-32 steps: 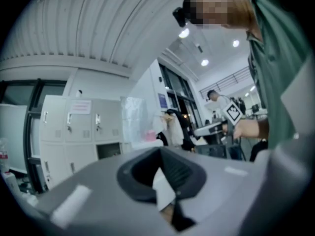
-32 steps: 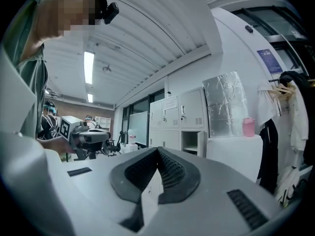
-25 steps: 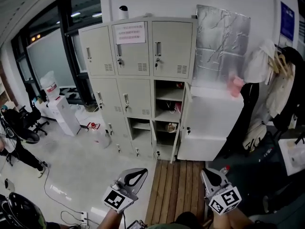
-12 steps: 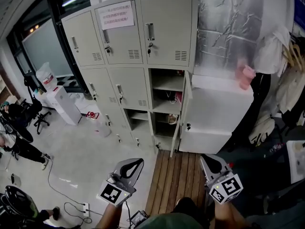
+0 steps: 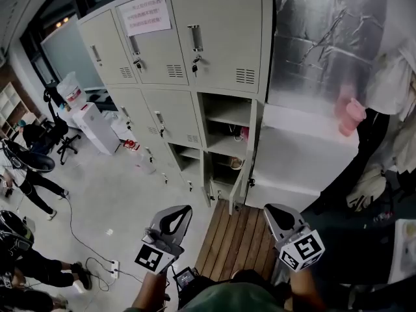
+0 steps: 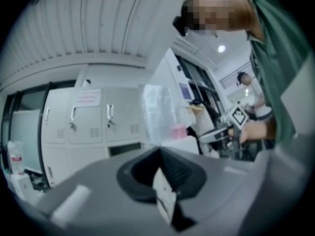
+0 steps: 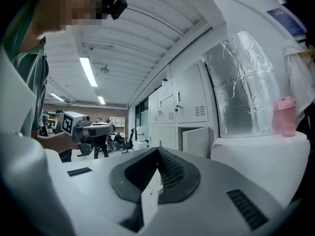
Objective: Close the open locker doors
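The beige lockers (image 5: 188, 57) fill the upper middle of the head view. The right column's lower compartments (image 5: 227, 142) stand open, their tall door (image 5: 247, 168) swung out edge-on. A low compartment (image 5: 188, 158) in the middle column is open too. My left gripper (image 5: 175, 218) and right gripper (image 5: 279, 216) sit low in the head view, over the floor and short of the lockers, both shut and empty. The left gripper view has its jaws (image 6: 160, 150) meeting below the lockers (image 6: 88, 127). The right gripper view has its jaws (image 7: 158, 149) closed, with the open door (image 7: 197, 140) beyond.
A white cabinet (image 5: 292, 164) with a pink cup (image 5: 351, 117) stands right of the open door, a silver foil panel (image 5: 325, 38) behind it. Wooden slats (image 5: 237, 239) lie underfoot. A water dispenser (image 5: 97, 129), chairs, people and a floor power strip (image 5: 114, 265) are at left.
The lockers have grown larger and nearer in the head view. Both grippers have moved forward towards them, still shut and empty.
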`<state>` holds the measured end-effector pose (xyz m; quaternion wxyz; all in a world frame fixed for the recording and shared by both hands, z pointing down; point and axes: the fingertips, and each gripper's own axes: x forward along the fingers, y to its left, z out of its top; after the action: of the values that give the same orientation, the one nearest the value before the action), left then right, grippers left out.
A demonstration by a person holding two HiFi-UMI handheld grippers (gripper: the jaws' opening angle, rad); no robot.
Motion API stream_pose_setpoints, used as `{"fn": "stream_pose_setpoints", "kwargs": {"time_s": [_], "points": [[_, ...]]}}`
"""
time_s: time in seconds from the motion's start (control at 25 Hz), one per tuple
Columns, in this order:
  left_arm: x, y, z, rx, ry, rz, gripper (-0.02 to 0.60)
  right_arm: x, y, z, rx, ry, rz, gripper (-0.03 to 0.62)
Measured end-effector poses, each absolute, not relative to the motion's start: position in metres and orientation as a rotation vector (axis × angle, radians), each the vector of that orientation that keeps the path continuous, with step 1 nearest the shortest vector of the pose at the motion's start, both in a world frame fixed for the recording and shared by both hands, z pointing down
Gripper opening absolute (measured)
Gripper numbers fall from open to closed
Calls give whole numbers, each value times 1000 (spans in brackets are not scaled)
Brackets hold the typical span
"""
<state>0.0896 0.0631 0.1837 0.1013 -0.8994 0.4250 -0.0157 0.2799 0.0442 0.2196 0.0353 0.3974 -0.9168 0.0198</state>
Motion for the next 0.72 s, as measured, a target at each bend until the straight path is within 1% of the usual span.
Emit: {"fn": "stream_pose_setpoints", "kwargs": {"time_s": [0.32,0.72], "points": [[96,22,204,-2640,1299,-79,3,288,-12,244,1201,-2809,49,6],[77,-50,243,-2709,1182,-70,3,266,-74,298,1195,-2760,77,8]]}}
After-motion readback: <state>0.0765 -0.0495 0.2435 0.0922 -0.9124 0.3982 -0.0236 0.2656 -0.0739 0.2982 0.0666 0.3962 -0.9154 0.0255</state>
